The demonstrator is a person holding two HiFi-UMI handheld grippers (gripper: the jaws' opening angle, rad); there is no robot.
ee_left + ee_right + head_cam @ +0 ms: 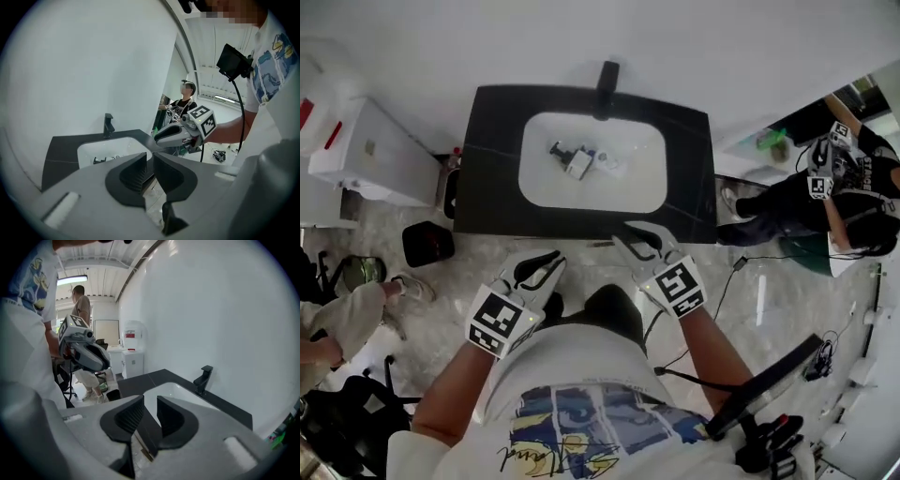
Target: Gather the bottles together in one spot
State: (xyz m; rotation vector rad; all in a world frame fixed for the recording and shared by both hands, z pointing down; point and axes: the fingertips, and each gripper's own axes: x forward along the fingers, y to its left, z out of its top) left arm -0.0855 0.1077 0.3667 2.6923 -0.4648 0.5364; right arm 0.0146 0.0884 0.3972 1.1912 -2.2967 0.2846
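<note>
Several small bottles [577, 161] lie in a cluster in the white basin [637, 187] of a black countertop [492, 187]; in the left gripper view the bottles [105, 159] show as small dark and white shapes. My left gripper [542, 264] [149, 161] hovers over the floor in front of the counter, jaws a narrow gap apart and empty. My right gripper [630, 236] [150, 405] is at the counter's front edge, jaws slightly apart with nothing between them. Each gripper view shows the other gripper: the right gripper [185, 131] and the left gripper [84, 352].
A black faucet [607, 86] stands behind the basin. A white cabinet [366, 155] and a black bin [428, 244] are to the left of the counter. A person [830, 202] with grippers stands at right, another person's leg [342, 314] is at left. Cables [727, 281] trail on the floor.
</note>
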